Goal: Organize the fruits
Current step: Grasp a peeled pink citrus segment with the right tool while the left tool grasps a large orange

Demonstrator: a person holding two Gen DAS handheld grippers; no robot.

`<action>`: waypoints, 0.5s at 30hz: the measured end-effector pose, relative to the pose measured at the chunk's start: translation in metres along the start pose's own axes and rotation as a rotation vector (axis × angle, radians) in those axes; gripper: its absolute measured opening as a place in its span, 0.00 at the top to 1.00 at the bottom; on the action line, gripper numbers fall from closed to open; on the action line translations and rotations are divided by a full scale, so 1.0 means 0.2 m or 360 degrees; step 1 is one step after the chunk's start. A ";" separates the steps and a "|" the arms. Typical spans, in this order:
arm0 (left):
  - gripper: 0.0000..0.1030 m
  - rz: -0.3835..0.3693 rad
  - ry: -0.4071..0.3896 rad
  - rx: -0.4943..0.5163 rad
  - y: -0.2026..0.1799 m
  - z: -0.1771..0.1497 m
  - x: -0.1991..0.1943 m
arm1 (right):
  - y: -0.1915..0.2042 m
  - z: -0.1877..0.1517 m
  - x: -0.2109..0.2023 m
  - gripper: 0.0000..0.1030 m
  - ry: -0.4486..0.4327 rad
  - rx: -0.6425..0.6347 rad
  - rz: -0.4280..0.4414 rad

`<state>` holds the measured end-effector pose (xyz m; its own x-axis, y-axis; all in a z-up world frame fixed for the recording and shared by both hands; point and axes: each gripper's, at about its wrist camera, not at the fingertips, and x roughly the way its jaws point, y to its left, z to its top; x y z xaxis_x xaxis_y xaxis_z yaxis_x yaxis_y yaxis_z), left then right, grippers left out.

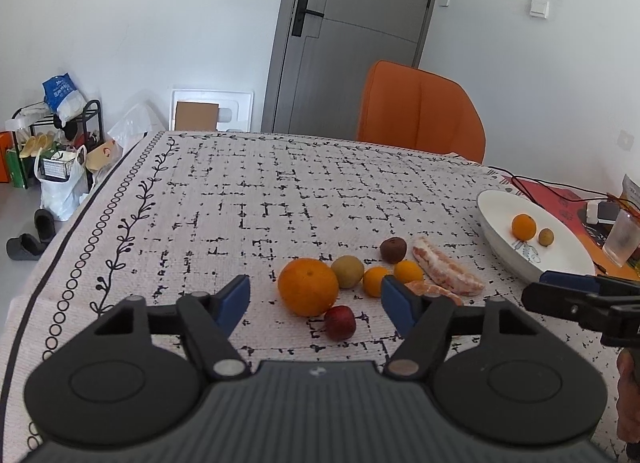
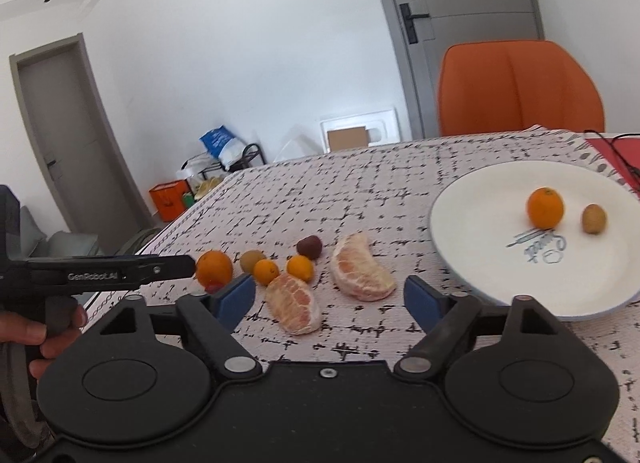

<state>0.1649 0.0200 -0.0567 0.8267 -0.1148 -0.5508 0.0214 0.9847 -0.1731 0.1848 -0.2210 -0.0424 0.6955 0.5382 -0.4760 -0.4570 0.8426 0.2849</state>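
Both grippers, left gripper (image 1: 316,297) and right gripper (image 2: 330,299), hovered half-open and empty near the table's near edge; next, closing on the big orange (image 1: 308,286) and peeled segment (image 2: 294,309), bound for the plate (image 2: 480,223).

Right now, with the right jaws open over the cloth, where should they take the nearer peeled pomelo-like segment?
Grip the nearer peeled pink citrus segment across its narrow width at mid-length, coming down from above and the near side. It lies flat and elongated, running away from the right gripper, whose jaws stand wider than it, and no other fruit touches its flanks.
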 end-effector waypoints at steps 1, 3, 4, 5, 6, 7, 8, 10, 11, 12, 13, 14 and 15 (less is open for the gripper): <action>0.34 -0.0004 0.0000 -0.0003 0.00 0.00 0.01 | 0.00 0.00 0.01 0.26 0.0011 -0.0002 0.0007; 0.35 -0.0012 0.0000 -0.0018 0.01 0.00 0.02 | 0.01 0.00 0.04 0.29 0.0034 -0.0010 0.0015; 0.36 -0.0017 0.0001 -0.0024 0.01 0.00 0.03 | 0.01 0.00 0.05 0.32 0.0048 -0.0012 0.0018; 0.36 -0.0020 0.0002 -0.0027 0.02 0.00 0.04 | 0.02 -0.01 0.06 0.35 0.0059 -0.0013 0.0022; 0.37 -0.0019 0.0004 -0.0030 0.02 0.00 0.05 | 0.02 -0.01 0.07 0.37 0.0070 -0.0012 0.0030; 0.37 -0.0020 0.0008 -0.0032 0.02 0.00 0.05 | 0.02 -0.01 0.09 0.39 0.0079 -0.0011 0.0037; 0.38 -0.0021 0.0011 -0.0035 0.02 0.00 0.07 | 0.03 -0.01 0.10 0.42 0.0087 -0.0012 0.0042; 0.40 -0.0025 0.0017 -0.0039 0.03 0.00 0.09 | 0.03 -0.01 0.12 0.44 0.0105 -0.0016 0.0049; 0.40 -0.0025 0.0020 -0.0041 0.03 0.00 0.10 | 0.03 -0.01 0.14 0.45 0.0114 -0.0016 0.0052; 0.40 -0.0025 0.0023 -0.0044 0.04 0.00 0.10 | 0.04 -0.01 0.15 0.46 0.0123 -0.0016 0.0055; 0.41 -0.0025 0.0026 -0.0047 0.04 0.00 0.11 | 0.04 -0.01 0.16 0.47 0.0132 -0.0016 0.0060; 0.41 -0.0025 0.0028 -0.0050 0.04 0.00 0.12 | 0.04 -0.01 0.17 0.47 0.0139 -0.0017 0.0064; 0.41 -0.0024 0.0032 -0.0055 0.04 0.01 0.13 | 0.05 -0.01 0.18 0.47 0.0144 -0.0019 0.0066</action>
<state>0.1869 0.0260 -0.0714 0.8151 -0.1326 -0.5640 0.0143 0.9777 -0.2093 0.2033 -0.1941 -0.0589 0.6231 0.5682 -0.5375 -0.4913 0.8191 0.2963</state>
